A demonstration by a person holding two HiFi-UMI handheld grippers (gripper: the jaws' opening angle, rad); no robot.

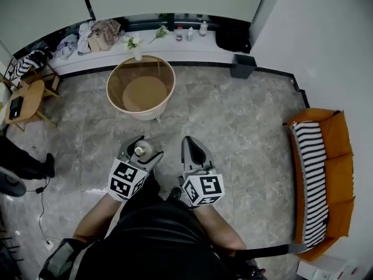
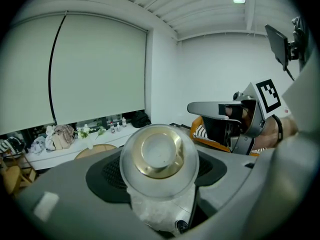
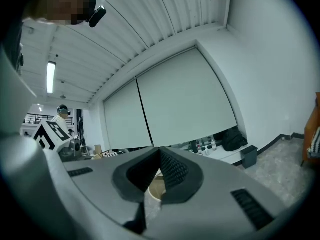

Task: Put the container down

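At the far left a small wooden side table (image 1: 26, 101) stands on the grey stone floor (image 1: 233, 121). Just right of it, low in the head view, the left tool (image 1: 141, 147) is clamped on the container (image 2: 158, 156), which hangs over the floor in front of the person, well short of the round tub (image 1: 141, 86).

The container is a small bottle. It has a clear domed cap with a gold ring and a pale disc inside it. Below the cap the body is frosted white. It sits between the dark pads (image 2: 107, 171), cap facing the camera.

The tub beyond has a pale beige wall and a brown bottom, all of which shows. Behind it on the white ledge (image 1: 175, 54) stand a vase of flowers (image 1: 136, 46) and a few small bottles (image 1: 190, 32).

Right of the left tool, the right tool (image 1: 192, 147) has its jaws pressed together with nothing between them. Further right a dark bin (image 1: 243, 66) stands by the wall; what it holds cannot be seen. An orange sofa (image 1: 341, 174) with a striped cushion (image 1: 312, 179) fills the right edge.
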